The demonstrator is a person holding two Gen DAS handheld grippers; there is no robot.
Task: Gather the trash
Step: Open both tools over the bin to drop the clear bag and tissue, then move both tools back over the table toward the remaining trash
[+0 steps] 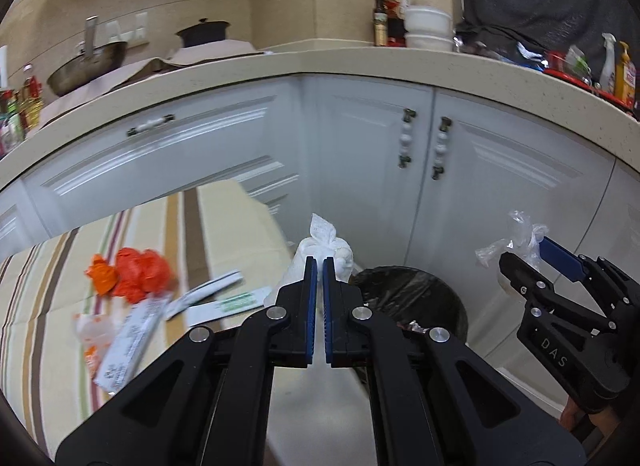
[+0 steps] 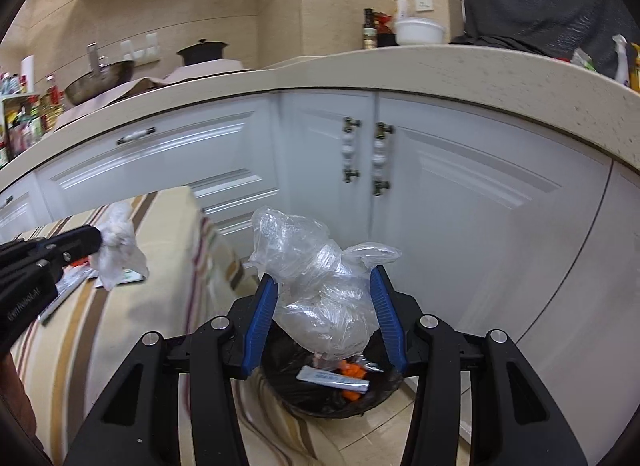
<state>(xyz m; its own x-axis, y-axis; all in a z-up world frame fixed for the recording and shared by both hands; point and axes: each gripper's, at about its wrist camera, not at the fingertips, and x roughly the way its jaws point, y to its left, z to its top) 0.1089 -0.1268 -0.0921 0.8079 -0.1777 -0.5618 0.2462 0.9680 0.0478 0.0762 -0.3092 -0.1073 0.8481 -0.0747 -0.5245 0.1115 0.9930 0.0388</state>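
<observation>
My left gripper (image 1: 319,262) is shut on a crumpled white tissue (image 1: 325,244), held over the table's edge near the bin; it also shows in the right wrist view (image 2: 118,246). My right gripper (image 2: 324,278) is open with a clear plastic bag (image 2: 320,282) between its fingers, right above the black-lined trash bin (image 2: 332,390). The bin (image 1: 412,294) holds a white wrapper (image 2: 332,378) and orange scraps. On the striped tablecloth (image 1: 48,306) lie an orange plastic bag (image 1: 136,272), paper receipts (image 1: 128,340) and white wrappers (image 1: 224,300).
White cabinet doors (image 1: 360,145) with bead handles stand right behind the bin, under a beige countertop (image 1: 280,65). A wok, a pot, bottles and bowls sit on the counter. The floor beside the bin is tiled.
</observation>
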